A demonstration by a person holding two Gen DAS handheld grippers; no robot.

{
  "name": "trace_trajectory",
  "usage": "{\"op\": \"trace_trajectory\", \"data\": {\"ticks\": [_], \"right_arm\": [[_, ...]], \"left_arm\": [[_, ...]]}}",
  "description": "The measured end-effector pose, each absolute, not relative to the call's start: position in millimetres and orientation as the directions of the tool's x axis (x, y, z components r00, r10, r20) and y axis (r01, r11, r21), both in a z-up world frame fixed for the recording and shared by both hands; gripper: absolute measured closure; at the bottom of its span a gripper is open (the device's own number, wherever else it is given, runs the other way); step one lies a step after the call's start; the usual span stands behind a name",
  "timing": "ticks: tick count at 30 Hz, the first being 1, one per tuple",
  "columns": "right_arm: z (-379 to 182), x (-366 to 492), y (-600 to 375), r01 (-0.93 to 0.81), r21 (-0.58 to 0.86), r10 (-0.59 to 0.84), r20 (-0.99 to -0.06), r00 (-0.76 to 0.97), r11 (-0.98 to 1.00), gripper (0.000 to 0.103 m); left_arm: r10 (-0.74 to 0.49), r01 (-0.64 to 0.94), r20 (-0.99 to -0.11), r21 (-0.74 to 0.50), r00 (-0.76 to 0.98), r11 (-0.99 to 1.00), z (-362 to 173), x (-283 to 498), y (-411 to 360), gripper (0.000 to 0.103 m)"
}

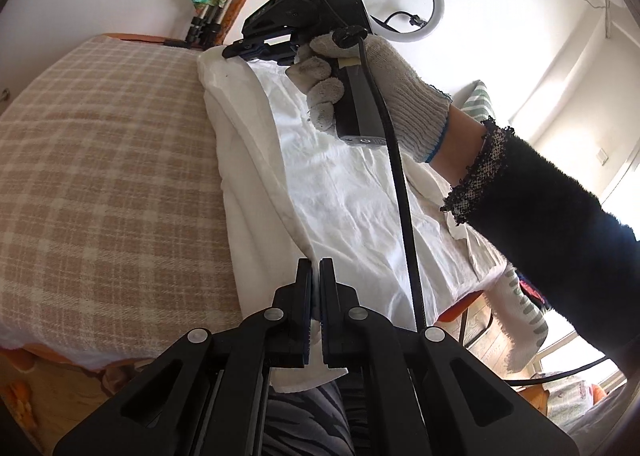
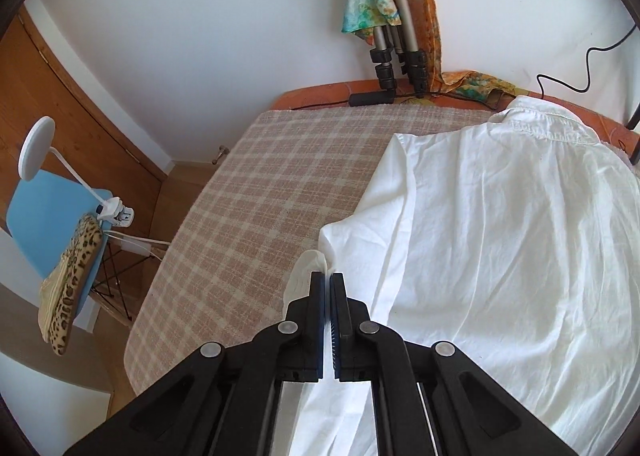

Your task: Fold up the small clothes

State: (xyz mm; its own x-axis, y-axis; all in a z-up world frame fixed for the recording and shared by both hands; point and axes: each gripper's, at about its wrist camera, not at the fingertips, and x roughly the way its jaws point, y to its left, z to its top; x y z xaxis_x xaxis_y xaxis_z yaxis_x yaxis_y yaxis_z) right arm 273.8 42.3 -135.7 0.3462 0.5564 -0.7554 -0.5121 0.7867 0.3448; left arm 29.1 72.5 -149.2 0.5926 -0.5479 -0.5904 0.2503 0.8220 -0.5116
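A white shirt (image 1: 344, 192) lies spread on the checked cloth (image 1: 108, 160) that covers the table. My left gripper (image 1: 316, 268) is shut on the shirt's near edge, white fabric pinched between its fingers. My right gripper (image 2: 327, 280) is shut on a folded sleeve edge of the white shirt (image 2: 500, 240), with a bit of cloth poking out past the fingertips. The right gripper also shows in the left wrist view (image 1: 236, 50), held by a gloved hand (image 1: 360, 88) above the shirt's far end. The collar (image 2: 536, 116) points to the far side.
The checked cloth (image 2: 256, 216) fills the left half of the table. Tripod legs (image 2: 392, 56) and a colourful scarf stand at the wall. A ring light (image 1: 400, 0) is behind. A blue chair (image 2: 44, 216) with a leopard-print item stands left of the table.
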Motion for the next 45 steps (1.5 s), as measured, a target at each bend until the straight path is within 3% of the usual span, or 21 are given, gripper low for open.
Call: {"op": "trace_trajectory", "data": {"ticks": [12,23,25,28,30,45], "right_arm": [[-156.1,286.9,-63.3,-0.370,0.387,0.521,-0.753,0.401,0.845,0.103],[-195.8,297.4,-81.6,-0.338,0.366,0.482,-0.789,0.382,0.867,0.103],[-199.7,298.5,-80.1,-0.347,0.358,0.478,-0.796,0.373,0.867,0.103],[-196.5,296.3,-86.8,-0.339,0.364,0.480,-0.791,0.378,0.867,0.093],[-188.3,293.0,-98.0,-0.329,0.368,0.481,-0.779,0.402,0.870,0.064],[-118.8,222.1,-230.0,-0.286,0.350,0.452,-0.682,0.575,0.892,0.062]], "left_arm": [[-0.581,0.346,-0.650,-0.467,0.489,0.814,-159.9,51.5,12.9,0.101],[-0.547,0.377,-0.710,-0.406,0.444,0.833,-175.0,55.4,-16.1,0.101],[-0.551,0.374,-0.719,-0.415,0.424,0.829,-178.2,55.5,-18.4,0.090],[-0.567,0.376,-0.711,-0.434,0.416,0.819,-176.1,53.0,-22.0,0.089],[-0.574,0.379,-0.698,-0.438,0.428,0.815,-169.6,48.1,-19.8,0.089],[-0.553,0.365,-0.635,-0.416,0.539,0.833,-135.3,32.5,-4.2,0.088]]}}
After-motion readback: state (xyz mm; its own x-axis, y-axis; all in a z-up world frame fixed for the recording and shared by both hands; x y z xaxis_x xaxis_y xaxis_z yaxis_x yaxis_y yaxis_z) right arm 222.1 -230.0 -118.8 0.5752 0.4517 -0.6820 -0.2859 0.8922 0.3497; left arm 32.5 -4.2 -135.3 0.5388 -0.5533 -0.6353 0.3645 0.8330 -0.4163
